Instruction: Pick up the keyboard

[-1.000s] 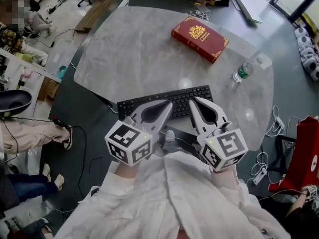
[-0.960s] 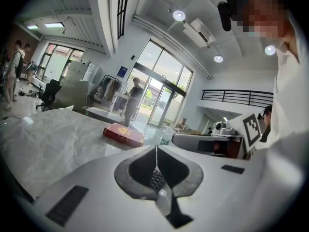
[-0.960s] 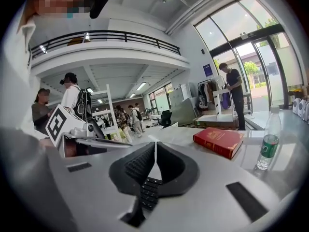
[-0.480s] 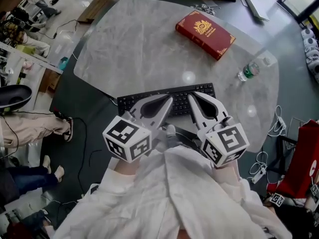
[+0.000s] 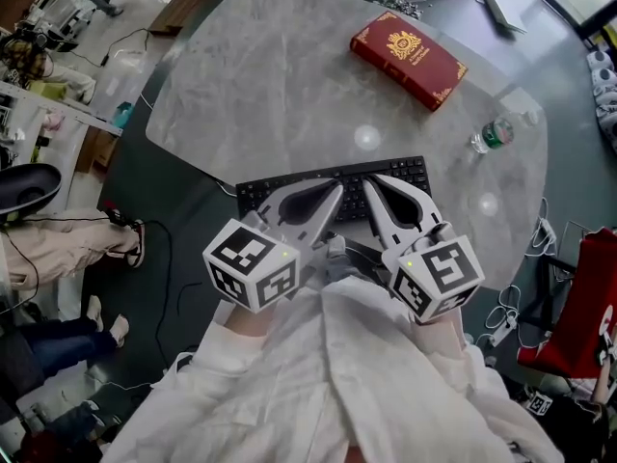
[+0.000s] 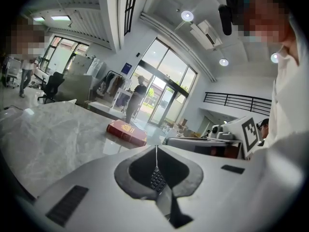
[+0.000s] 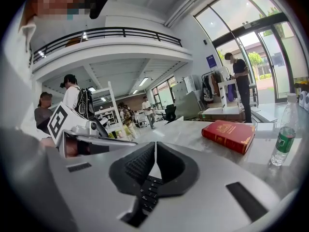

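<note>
Hidden or cut off: middle of the keyboard [image 5: 258, 198] covered in the head view by both grippers, so only its left and right ends show. Seen in each gripper view as a few dark keys through the opening behind the jaw tips. Near table [image 5: 270, 85] edge masked by white sleeves [image 5: 318, 374]. Contact between tips and keys not determinable.

Left gripper [image 5: 336, 191]: jaws pressed together, nothing between them, tips over the keyboard's middle. Right gripper [image 5: 372, 183]: jaws likewise together and empty, just beside the left gripper.

Edges and room: keyboard lies along the near edge of the table, left end right at that edge. Bare tabletop beyond it. Red book [image 5: 409, 46] at the far right and bottle [image 5: 492, 135] near the right edge, both well apart from the keyboard.

Compared with a second ago: both grippers remain over the keyboard with jaws closed. Book and bottle appear higher and further right in the head view. Keyboard unmoved on the table.
</note>
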A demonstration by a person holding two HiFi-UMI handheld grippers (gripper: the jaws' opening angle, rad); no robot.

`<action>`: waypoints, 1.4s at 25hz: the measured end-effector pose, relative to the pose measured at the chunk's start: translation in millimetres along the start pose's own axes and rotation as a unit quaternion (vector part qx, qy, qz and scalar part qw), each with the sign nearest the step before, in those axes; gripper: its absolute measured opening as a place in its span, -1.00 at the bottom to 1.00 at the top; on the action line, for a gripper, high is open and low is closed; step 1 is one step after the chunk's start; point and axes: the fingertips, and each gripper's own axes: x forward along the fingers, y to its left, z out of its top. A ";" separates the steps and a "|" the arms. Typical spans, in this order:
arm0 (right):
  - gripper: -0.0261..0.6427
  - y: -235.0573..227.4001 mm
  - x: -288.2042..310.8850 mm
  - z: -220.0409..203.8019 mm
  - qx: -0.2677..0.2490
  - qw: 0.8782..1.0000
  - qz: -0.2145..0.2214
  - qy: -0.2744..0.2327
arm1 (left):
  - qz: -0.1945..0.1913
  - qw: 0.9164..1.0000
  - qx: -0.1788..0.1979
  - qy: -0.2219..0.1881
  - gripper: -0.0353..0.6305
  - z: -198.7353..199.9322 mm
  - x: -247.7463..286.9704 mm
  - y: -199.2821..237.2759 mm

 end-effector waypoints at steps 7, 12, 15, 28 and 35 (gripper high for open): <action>-0.82 1.8 9.1 -8.7 0.012 1.000 0.001 0.012 | -0.011 1.000 -0.018 0.014 -0.84 -9.1 -0.5 8.6; -0.82 6.7 17.0 -14.7 0.018 1.000 0.010 0.017 | 0.009 0.999 -0.029 0.022 -0.84 -19.6 -10.2 26.1; -0.82 9.0 23.5 -23.1 0.020 0.999 0.014 0.030 | 0.012 0.999 -0.033 0.028 -0.84 -26.9 -15.0 34.0; -0.82 27.2 57.4 -63.1 0.036 0.995 0.045 0.078 | 0.059 0.994 -0.069 0.054 -0.84 -67.8 -38.8 79.6; -0.82 26.7 69.3 -84.7 0.042 0.993 0.048 0.103 | 0.077 0.991 -0.083 0.073 -0.84 -92.0 -49.1 102.4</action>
